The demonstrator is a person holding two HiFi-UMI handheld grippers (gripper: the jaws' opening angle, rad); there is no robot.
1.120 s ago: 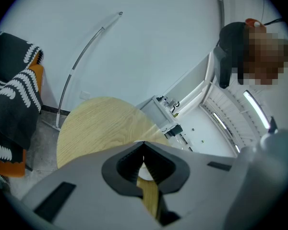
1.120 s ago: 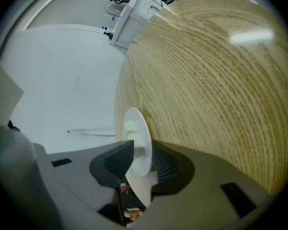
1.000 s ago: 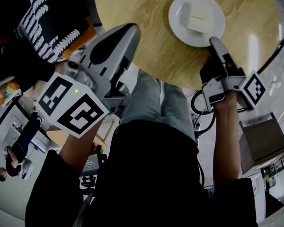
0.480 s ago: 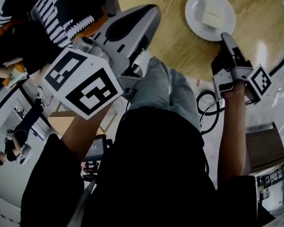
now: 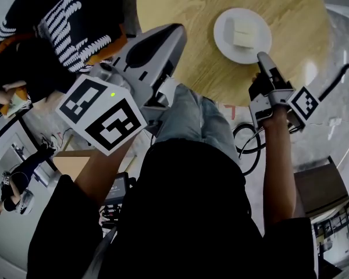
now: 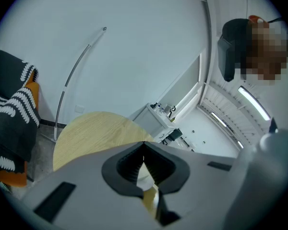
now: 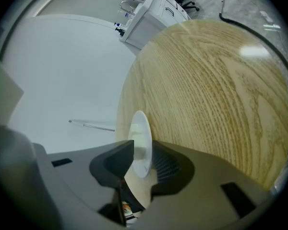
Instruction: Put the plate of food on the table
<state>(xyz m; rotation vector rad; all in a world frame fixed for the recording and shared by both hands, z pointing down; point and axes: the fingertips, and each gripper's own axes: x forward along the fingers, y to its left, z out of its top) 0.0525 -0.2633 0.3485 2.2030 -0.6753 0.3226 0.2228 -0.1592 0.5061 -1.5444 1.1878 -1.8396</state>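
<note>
Wooden table (image 5: 186, 4) bears the plate (image 5: 223, 34), rim clamped in right claw (image 5: 260, 57).

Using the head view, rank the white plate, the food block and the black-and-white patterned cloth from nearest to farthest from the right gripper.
1. white plate, its near rim between the jaws of the right gripper.
2. food block, at the plate's middle.
3. patterned cloth, far upper left of the view.

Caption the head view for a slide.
Right hand-held gripper grips round white plate of pale food by its rim over round wooden table.
</note>
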